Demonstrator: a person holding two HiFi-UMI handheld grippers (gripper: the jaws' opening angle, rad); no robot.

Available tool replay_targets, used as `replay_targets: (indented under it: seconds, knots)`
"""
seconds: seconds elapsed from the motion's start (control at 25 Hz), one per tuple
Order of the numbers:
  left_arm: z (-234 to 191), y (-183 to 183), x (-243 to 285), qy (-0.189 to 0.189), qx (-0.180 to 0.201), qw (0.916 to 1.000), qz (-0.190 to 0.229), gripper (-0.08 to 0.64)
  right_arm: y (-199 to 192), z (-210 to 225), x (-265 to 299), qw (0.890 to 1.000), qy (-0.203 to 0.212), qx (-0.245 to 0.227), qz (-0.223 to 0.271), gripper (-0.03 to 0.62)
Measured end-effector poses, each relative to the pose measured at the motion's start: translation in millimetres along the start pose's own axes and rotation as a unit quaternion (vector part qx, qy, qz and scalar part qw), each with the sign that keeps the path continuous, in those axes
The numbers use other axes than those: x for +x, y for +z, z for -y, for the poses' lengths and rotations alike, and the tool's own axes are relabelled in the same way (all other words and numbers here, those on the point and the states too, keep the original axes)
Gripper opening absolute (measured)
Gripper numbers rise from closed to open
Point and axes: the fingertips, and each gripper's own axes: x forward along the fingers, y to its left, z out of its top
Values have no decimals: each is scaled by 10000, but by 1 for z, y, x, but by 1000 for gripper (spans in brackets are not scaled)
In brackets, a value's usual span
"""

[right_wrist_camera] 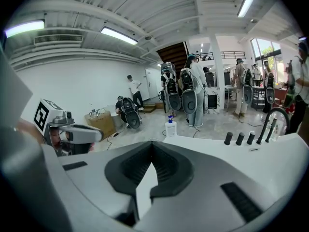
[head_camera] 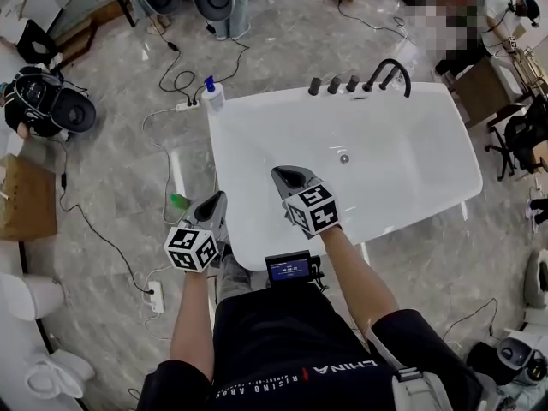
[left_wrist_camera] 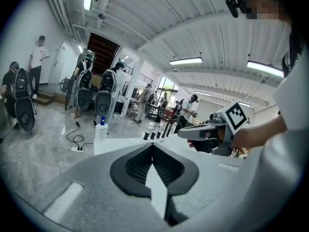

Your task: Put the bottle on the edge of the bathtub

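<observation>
At the far-left corner of the bathtub point(head_camera: 274, 101), on its flat rim, we find the bottle point(head_camera: 212, 93) standing upright. It is a white plastic cylinder with a blue pump top. The tub is a glossy white rectangle with rounded corners and a smooth basin, with a small round metal drain point(head_camera: 343, 157) in its bottom. Along the far edge stand three short dark cylindrical knobs point(head_camera: 334, 85) and a black arched spout point(head_camera: 390, 69).

Toward the near edge, both grippers hover well apart from the bottle. The left gripper point(left_wrist_camera: 152, 149) has its dark ribbed jaws pressed together with nothing between them. The right gripper point(right_wrist_camera: 151, 149) is likewise closed and empty. Each carries a marker cube point(head_camera: 191, 248) printed in black and white squares.

The floor point(head_camera: 111, 144) is grey veined stone, crossed by black cables point(head_camera: 86, 221).
</observation>
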Motion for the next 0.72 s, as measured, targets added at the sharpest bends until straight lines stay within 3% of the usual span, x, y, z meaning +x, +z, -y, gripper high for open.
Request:
replay_targets:
  seconds: [0.28, 0.52, 0.72]
  knots:
    - [9, -13, 6, 234, -1, 9996, -172, 9, -12, 6, -18, 10000, -13, 15, 86, 14]
    - [17, -7, 17, 337, 76, 9994, -41, 9, -13, 20, -35, 9997, -87, 74, 224, 14]
    - [32, -3, 28, 141, 307, 9994, -38, 9, -14, 28, -52, 9993, -188, 138, 307, 14]
